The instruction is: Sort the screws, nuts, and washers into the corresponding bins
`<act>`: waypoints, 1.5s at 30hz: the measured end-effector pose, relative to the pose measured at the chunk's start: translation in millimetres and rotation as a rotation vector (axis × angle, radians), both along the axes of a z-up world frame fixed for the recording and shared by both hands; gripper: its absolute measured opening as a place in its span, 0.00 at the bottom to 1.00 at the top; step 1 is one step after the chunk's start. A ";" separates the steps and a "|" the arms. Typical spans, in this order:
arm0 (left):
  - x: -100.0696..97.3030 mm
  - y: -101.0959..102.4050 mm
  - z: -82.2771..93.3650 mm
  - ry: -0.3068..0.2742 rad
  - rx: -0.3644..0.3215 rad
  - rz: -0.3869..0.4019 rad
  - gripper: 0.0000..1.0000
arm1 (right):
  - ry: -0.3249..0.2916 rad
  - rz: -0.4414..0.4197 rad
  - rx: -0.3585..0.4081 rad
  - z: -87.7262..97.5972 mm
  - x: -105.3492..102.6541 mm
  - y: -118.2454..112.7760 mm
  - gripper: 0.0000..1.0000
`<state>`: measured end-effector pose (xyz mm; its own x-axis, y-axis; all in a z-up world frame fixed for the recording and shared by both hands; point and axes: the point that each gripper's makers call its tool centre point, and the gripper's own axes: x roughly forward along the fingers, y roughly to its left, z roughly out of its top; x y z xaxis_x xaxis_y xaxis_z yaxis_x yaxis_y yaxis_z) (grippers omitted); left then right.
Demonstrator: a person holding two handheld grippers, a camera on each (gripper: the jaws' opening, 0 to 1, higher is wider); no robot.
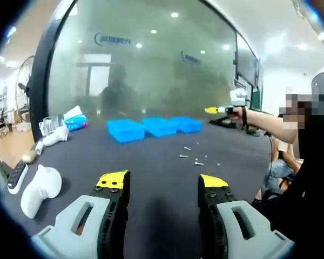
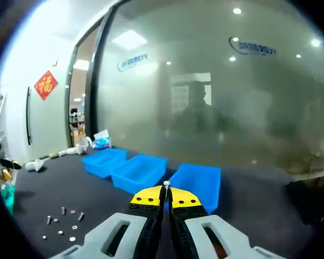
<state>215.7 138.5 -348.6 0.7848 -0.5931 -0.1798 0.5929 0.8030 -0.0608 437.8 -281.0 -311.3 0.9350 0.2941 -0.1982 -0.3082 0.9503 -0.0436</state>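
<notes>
bins: three blue bins (image 2: 139, 171) sat side by side in a row on the dark table.
loose bits: small silver screws, nuts and washers (image 2: 63, 222) lay scattered at 8 o'clock from the bins.
held bit: a small screw (image 2: 166, 184) stuck up between the right gripper's (image 2: 166, 198) tips.

Three blue bins (image 2: 139, 171) are counted in a row on the tabletop (image 2: 54, 189). About eight small loose fasteners (image 2: 63, 221) are seen scattered; their kinds cannot be told apart.

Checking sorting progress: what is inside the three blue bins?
The bins look empty where their floors show in the right gripper view. The right gripper, shut on a small screw, covers part of the nearest bin. The other bins' near walls hide some floor.
</notes>
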 end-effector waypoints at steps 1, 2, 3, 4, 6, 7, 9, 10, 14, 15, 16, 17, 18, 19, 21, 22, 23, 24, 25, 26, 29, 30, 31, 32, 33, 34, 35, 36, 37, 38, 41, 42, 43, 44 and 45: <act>0.4 0.3 0.5 -0.001 -0.001 0.001 0.49 | 0.003 -0.001 -0.006 -0.7 4.2 0.4 0.01; 0.6 0.4 0.8 -0.002 -0.003 0.002 0.49 | 0.011 -0.008 -0.014 -2.0 10.7 0.1 0.01; 0.8 0.6 1.2 -0.003 -0.003 0.003 0.49 | 0.010 -0.010 -0.017 -2.0 16.5 0.9 0.01; 0.9 0.7 1.3 -0.003 -0.002 0.004 0.49 | 0.016 -0.013 -0.025 -3.6 22.8 1.0 0.01; 1.1 1.4 1.6 -0.006 0.005 0.007 0.49 | 0.026 -0.029 -0.030 -8.0 36.2 -0.3 0.01; 1.2 1.9 1.6 -0.008 0.011 0.009 0.49 | 0.031 -0.034 -0.033 -10.3 41.7 -1.0 0.01; 1.3 2.5 1.8 -0.009 0.014 0.012 0.49 | 0.039 -0.051 -0.038 -15.0 51.2 -2.7 0.01; 1.4 2.7 2.0 -0.008 0.011 0.013 0.49 | 0.046 -0.059 -0.044 -17.8 55.6 -3.8 0.01; 2.0 2.8 1.7 -0.006 0.014 0.013 0.49 | 0.053 -0.102 -0.043 -21.9 70.0 -12.0 0.01; 2.2 2.6 1.6 -0.006 0.013 0.012 0.49 | 0.059 -0.108 -0.034 -22.9 72.9 -12.8 0.01; 2.4 2.3 1.6 -0.005 0.013 0.012 0.49 | 0.059 -0.113 -0.037 -23.5 76.0 -13.3 0.01; 2.6 2.0 1.6 -0.005 0.013 0.011 0.49 | 0.061 -0.124 -0.044 -24.2 80.3 -16.3 0.01; 2.6 1.3 1.7 -0.004 0.010 0.010 0.49 | 0.065 -0.132 -0.040 -24.7 84.4 -18.1 0.01; 2.7 0.5 1.7 -0.003 0.008 0.008 0.49 | 0.068 -0.136 -0.037 -25.0 86.4 -18.4 0.01; 3.0 -1.0 0.9 -0.002 0.010 0.006 0.49 | 0.070 -0.143 -0.043 -24.7 88.9 -17.8 0.01; 2.9 -1.5 0.6 -0.002 0.011 0.005 0.49 | 0.069 -0.144 -0.045 -24.1 89.9 -17.9 0.01; 2.9 -2.0 0.3 -0.001 0.010 0.003 0.49 | 0.066 -0.144 -0.044 -23.5 91.7 -18.7 0.01; 3.0 -2.3 -0.1 0.001 0.007 0.003 0.49 | 0.064 -0.145 -0.043 -22.8 92.4 -18.3 0.01; 3.2 -2.5 -0.5 0.003 0.007 0.003 0.49 | 0.062 -0.147 -0.041 -22.1 92.5 -18.2 0.01; 3.4 -2.7 -0.8 0.003 0.008 0.002 0.49 | 0.060 -0.148 -0.042 -21.4 92.8 -17.7 0.01; 3.6 -3.1 -0.7 0.003 0.009 0.000 0.48 | 0.062 -0.142 -0.048 -21.9 92.8 -17.0 0.01; 3.4 -3.3 -0.3 0.002 0.007 -0.001 0.48 | 0.062 -0.141 -0.050 -22.1 92.8 -17.1 0.01; 3.3 -3.5 -0.1 0.002 0.006 -0.001 0.48 | 0.062 -0.143 -0.050 -21.9 92.5 -17.5 0.01; 3.1 -3.4 -0.1 0.002 0.006 -0.001 0.48 | 0.063 -0.145 -0.045 -22.0 92.2 -18.3 0.01; 3.0 -3.3 -0.4 0.002 0.007 -0.001 0.48 | 0.064 -0.145 -0.043 -22.3 91.9 -18.7 0.01; 2.8 -3.1 -0.9 0.003 0.007 0.000 0.48 | 0.066 -0.143 -0.043 -22.9 91.4 -18.6 0.01; 2.6 -3.2 -1.5 0.005 0.007 -0.001 0.48 | 0.069 -0.140 -0.043 -23.8 91.0 -18.2 0.01; 2.5 -3.2 -1.8 0.006 0.007 -0.001 0.48 | 0.072 -0.133 -0.046 -24.6 90.5 -17.2 0.02; 2.4 -3.3 -1.7 0.006 0.007 -0.001 0.48 | 0.064 -0.121 -0.057 -24.1 89.6 -15.6 0.02; 2.1 -3.6 -1.3 0.004 0.005 -0.003 0.48 | 0.055 -0.120 -0.077 -22.9 88.6 -16.0 0.03; 1.3 -4.7 -0.8 0.005 -0.007 -0.006 0.48 | 0.026 -0.119 -0.086 -18.9 85.1 -15.8 0.09; 1.1 -5.1 -1.4 0.007 -0.007 -0.007 0.48 | 0.024 -0.118 -0.087 -18.9 84.1 -15.8 0.14; 1.0 -5.3 -2.3 0.008 -0.004 -0.008 0.48 | 0.023 -0.115 -0.089 -19.1 82.8 -15.8 0.17; 1.0 -5.6 -2.7 0.009 -0.002 -0.009 0.48 | 0.022 -0.112 -0.090 -19.2 81.5 -15.7 0.18; 0.9 -5.9 -2.7 0.009 -0.003 -0.010 0.48 | 0.018 -0.110 -0.092 -19.2 79.2 -15.4 0.19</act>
<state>216.5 132.5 -351.3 0.7772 -0.6013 -0.1852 0.6002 0.7969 -0.0687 517.0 -296.4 -330.5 0.9566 0.1698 -0.2367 -0.2038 0.9707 -0.1276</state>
